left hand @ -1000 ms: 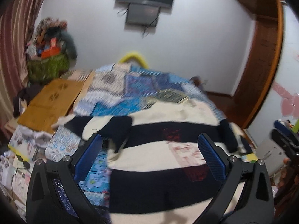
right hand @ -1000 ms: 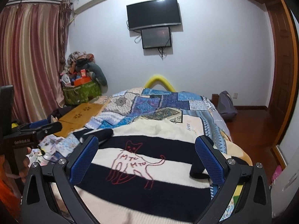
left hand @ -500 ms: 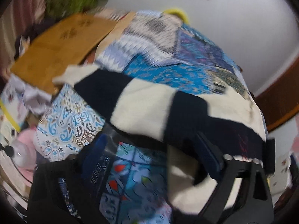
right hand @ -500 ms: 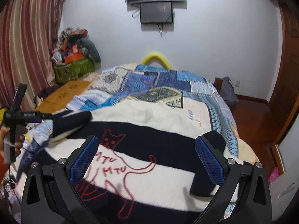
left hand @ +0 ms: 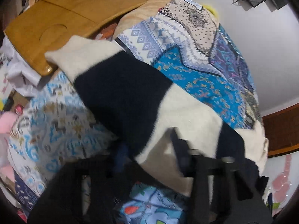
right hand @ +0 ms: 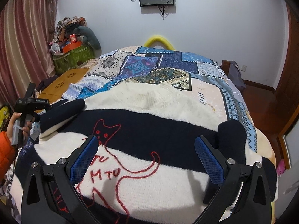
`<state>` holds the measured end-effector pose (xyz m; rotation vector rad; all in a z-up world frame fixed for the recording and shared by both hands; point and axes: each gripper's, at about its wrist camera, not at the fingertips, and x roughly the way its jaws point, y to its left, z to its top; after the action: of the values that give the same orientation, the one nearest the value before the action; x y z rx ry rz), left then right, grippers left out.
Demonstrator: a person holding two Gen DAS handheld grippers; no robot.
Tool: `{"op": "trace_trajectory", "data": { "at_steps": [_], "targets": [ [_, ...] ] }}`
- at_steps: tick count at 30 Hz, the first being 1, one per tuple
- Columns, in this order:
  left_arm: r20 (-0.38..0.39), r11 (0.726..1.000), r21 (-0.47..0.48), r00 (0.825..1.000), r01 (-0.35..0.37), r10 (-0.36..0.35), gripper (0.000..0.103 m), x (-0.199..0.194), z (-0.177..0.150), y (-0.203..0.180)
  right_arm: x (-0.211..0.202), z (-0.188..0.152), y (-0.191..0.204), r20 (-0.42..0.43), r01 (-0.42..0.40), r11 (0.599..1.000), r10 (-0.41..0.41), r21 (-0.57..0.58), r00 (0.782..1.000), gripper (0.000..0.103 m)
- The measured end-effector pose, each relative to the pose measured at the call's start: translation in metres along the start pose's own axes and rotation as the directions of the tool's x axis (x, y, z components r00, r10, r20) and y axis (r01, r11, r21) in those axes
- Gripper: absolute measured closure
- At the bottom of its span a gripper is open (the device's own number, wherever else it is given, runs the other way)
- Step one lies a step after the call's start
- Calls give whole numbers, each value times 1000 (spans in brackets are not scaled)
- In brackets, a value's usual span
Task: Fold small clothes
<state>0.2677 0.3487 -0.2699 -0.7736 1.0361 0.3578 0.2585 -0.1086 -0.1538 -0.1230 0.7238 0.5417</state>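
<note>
A cream and navy striped sweater [right hand: 149,123] with a red cat outline lies face up on the bed. Its left sleeve [left hand: 121,93] runs from the wooden tray back between the blurred fingers of my left gripper [left hand: 151,153]. Those jaws are closing, and the sleeve fills the gap between the pads. The right wrist view shows that gripper [right hand: 28,104] at the bed's left edge, held by a hand in an orange sleeve [right hand: 5,149]. My right gripper [right hand: 146,140] hovers open over the sweater's chest with nothing between its pads. The other sleeve [right hand: 231,136] lies folded in at the right.
A patchwork quilt [right hand: 168,63] covers the bed. A wooden lap tray [left hand: 56,18] leans at the left side, with papers and clutter below it. A green bag with piled clothes [right hand: 74,56] stands by the curtain. The wooden floor and a door lie to the right.
My left gripper swung down and left from above the sweater to its left sleeve, rolled, and narrowed its jaws around it. My right gripper dipped lower and nearer over the sweater's chest, still open.
</note>
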Motion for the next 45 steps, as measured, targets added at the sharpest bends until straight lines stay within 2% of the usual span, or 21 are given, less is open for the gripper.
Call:
{"op": "trace_trajectory", "data": {
  "at_steps": [1,3,6,7,10,11,15,19,22,24,26,28,29,31,34,36,39,41,42,45],
  "targets": [
    [-5,1000,4,1000,-16,16,95,3,3,-1,2,2,-1,0,-1,1000,1,-1,1000,1],
    [-8,1000,21,1000,-20,20,96,4,7,-1,2,3,-1,1,-1,1000,1,-3,1000,1],
    [41,990,115,996,-83,78,96,-7,6,-21,2,6,-2,4,6,1000,-6,-2,1000,1],
    [58,985,154,996,-78,70,97,-15,4,-32,1,6,-3,5,9,1000,-9,-1,1000,1],
    [68,971,233,996,43,-60,97,-44,-5,-67,-3,7,-9,6,22,1000,-22,-3,1000,1],
    [76,965,258,994,53,-75,97,-52,-7,-77,-3,6,-11,5,28,1000,-28,-5,1000,1],
    [114,906,405,977,121,-181,97,-93,-30,-136,-1,5,-19,-17,60,998,-60,-19,998,1],
    [78,831,518,956,202,-282,97,-118,-59,-191,4,-3,-37,-43,131,991,-131,-19,990,2],
    [58,775,599,955,201,-292,97,-118,-85,-230,10,-12,-61,-91,181,983,-180,5,979,2],
    [39,752,630,958,197,-284,97,-110,-97,-247,12,-21,-78,-124,204,979,-199,28,972,4],
    [-3,740,641,964,206,-265,97,-94,-109,-263,14,-32,-95,-162,222,974,-213,42,964,15],
    [-53,738,635,966,230,-255,97,-78,-121,-274,16,-42,-110,-206,213,975,-195,66,959,46],
    [-75,735,633,965,242,-253,97,-73,-128,-278,15,-49,-121,-222,186,977,-160,102,962,52],
    [-102,721,648,966,245,-238,97,-61,-142,-287,10,-57,-137,-226,167,972,-128,163,966,72],
    [-111,684,697,975,216,-195,97,-49,-166,-297,-3,-62,-154,-207,169,959,-122,227,971,80],
    [-125,668,713,976,214,-179,97,-45,-176,-300,-12,-63,-158,-205,202,953,-156,226,966,80],
    [-124,636,746,980,195,-154,96,-44,-190,-300,-21,-62,-154,-205,206,952,-160,226,966,78],
    [-128,617,762,980,196,-154,90,-47,-195,-297,-32,-59,-149,-192,197,955,-156,220,969,68],
    [-136,614,761,977,208,-162,83,-52,-196,-292,-36,-56,-146,-181,190,958,-152,214,972,62],
    [-112,626,754,977,202,-180,71,-67,-192,-279,-51,-44,-127,-129,131,975,-109,177,986,50]
  ]
}}
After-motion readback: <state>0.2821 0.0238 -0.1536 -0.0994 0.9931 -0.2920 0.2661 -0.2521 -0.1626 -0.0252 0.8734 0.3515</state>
